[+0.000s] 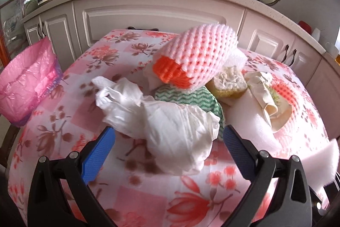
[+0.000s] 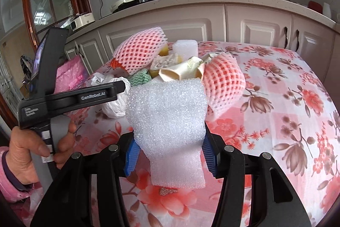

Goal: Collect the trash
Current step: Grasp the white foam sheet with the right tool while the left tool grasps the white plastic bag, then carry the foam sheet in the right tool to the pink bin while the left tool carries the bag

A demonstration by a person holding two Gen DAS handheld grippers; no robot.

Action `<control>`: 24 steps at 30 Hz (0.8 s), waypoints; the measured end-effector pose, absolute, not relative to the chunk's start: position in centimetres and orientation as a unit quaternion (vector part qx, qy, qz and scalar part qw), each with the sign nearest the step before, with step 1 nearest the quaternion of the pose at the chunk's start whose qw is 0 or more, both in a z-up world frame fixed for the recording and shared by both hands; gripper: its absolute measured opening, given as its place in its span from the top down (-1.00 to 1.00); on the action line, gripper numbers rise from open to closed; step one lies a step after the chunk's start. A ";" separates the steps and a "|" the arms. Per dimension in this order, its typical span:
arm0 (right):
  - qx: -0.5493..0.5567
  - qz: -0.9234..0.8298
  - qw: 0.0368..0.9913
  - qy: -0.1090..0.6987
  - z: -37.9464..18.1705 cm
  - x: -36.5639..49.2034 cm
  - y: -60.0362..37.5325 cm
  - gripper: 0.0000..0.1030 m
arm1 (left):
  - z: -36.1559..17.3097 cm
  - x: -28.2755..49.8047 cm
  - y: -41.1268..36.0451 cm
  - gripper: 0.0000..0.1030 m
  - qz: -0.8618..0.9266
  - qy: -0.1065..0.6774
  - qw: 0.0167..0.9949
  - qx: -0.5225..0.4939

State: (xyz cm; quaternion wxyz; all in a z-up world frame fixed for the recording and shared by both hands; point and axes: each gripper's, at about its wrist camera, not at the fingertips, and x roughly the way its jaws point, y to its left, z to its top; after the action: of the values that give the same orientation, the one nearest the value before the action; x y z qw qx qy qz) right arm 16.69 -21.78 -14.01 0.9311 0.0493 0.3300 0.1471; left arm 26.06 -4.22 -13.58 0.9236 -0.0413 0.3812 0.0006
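Above tablecloth [image 2: 276, 88], right hand-held gripper [image 2: 169, 152] tilted down

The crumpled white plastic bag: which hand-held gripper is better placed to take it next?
Left. The left hand-held gripper is open around the white plastic bag; the right one already clamps white foam.

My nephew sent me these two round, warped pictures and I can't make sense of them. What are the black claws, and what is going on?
No robot: a person holds a clamp tool in each hand, each with a wide-angle camera looking along its fingers. The left gripper stands open around a crumpled white plastic bag. The right gripper is shut on a white foam sheet. The floral table holds pink foam fruit nets, a green patterned cloth and other scraps. A pink-lined bin stands beside it.
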 end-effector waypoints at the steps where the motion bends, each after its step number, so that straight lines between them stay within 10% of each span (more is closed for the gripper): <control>1: 0.052 0.147 0.931 0.331 -14.2 16.7 -22.0 0.03 | -13.9 26.3 -4.5 -0.82 0.001 0.382 0.923 -0.038; 8: 0.057 0.148 0.929 0.335 -14.8 16.7 -22.0 0.03 | -14.5 25.6 -5.2 0.25 -0.013 0.371 0.928 -0.021; 24: 0.037 0.166 0.934 0.313 -12.3 15.3 -19.0 0.03 | -10.5 15.5 -0.6 0.42 -0.055 0.314 0.947 0.031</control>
State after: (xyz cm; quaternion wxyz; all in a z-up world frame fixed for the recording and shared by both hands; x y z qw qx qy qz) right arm 15.34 -18.97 -12.35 0.9344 0.0367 0.3129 0.1661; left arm 15.46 -0.60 -10.47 0.9473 0.0310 0.3141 -0.0545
